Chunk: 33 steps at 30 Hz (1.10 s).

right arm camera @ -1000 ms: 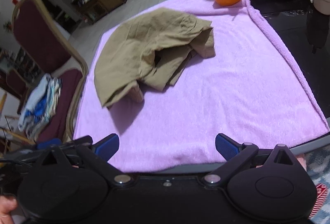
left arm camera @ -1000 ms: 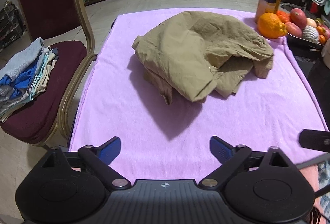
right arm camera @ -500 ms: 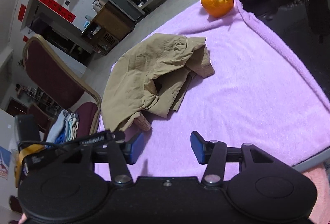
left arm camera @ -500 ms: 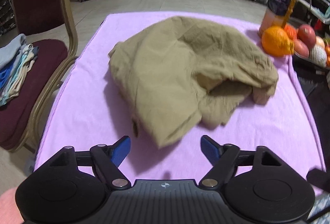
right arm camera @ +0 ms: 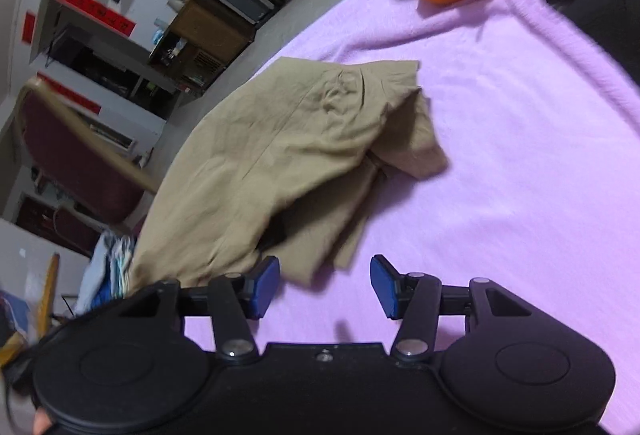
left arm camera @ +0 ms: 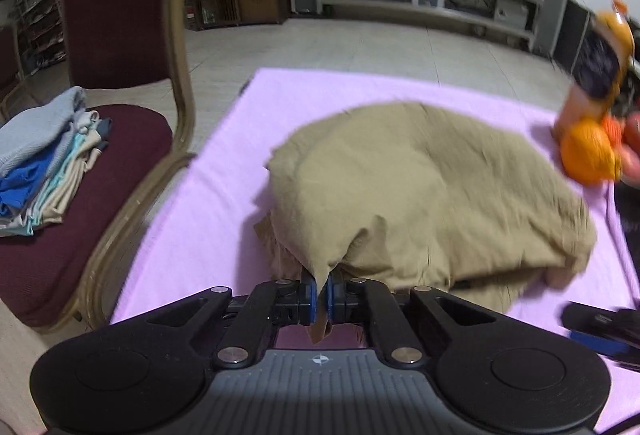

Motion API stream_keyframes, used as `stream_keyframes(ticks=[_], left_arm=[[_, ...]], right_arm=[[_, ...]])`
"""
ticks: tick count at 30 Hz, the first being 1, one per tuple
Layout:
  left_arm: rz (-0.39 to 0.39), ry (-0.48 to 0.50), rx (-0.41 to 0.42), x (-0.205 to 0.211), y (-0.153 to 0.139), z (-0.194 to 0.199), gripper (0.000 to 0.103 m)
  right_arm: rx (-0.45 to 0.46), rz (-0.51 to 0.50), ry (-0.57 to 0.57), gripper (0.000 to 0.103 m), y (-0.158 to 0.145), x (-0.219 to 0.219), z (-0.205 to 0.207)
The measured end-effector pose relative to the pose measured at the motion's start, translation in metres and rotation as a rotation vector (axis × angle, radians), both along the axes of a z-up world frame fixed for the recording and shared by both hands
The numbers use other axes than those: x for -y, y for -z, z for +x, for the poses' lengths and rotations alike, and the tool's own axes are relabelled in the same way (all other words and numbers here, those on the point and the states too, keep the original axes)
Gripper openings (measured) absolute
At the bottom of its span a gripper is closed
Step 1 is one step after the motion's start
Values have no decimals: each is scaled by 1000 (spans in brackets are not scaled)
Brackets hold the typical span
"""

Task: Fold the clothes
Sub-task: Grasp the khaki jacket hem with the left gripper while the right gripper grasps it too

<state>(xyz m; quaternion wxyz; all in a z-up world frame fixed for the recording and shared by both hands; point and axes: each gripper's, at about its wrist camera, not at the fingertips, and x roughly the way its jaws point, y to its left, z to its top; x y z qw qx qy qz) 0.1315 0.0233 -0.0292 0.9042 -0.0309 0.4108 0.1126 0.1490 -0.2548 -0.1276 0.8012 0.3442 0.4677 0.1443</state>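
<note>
Softly crumpled khaki garment (left arm camera: pixel 420 187), fuzzy lilac towel (right arm camera: pixel 520 163), left gripper (left arm camera: pixel 319 291) pinching corner

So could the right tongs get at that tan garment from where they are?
Probably yes: the right tongs are open just short of the tan garment, with only bare purple towel between them.

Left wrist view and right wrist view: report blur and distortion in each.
Left wrist view: motion blur smears the orange and juice bottle at right; the khaki garment is soft; fisheye bends the chair. Right wrist view: tilted, sharper, mild edge blur.
</note>
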Motion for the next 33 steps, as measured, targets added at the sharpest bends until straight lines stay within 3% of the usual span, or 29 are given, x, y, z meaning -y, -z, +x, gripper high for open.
stream_keyframes(ticks=[4, 6, 7, 8, 12, 17, 23, 28, 32, 33], left_arm=[[8, 13, 10, -8, -6, 8, 6], [21, 29, 16, -9, -7, 8, 6], [24, 36, 24, -9, -9, 6, 5], [19, 42, 37, -10, -14, 3, 5], [-39, 64, 120, -20, -52, -16, 5], [-166, 122, 278, -32, -122, -60, 5], [-365, 128, 407, -51, -185, -92, 5], [-574, -61, 335, -88, -177, -68, 5], [-577, -227, 135, -111, -118, -35, 10], [-556, -263, 58, -114, -97, -26, 12]], right_arm=[[-98, 7, 39, 50, 35, -20, 46], [-133, 36, 70, 31, 48, -26, 58], [-128, 57, 88, 16, 47, -27, 59], [-110, 56, 97, 10, 39, -27, 57], [37, 27, 30, 5, -41, -21, 31], [304, -60, -22, 4, -162, 3, -28], [547, -160, 15, 4, -263, 24, -70], [673, -346, 16, 4, -326, 10, -30], [535, -434, -88, 6, -318, -28, 50], [455, -462, -117, 9, -297, -37, 74]])
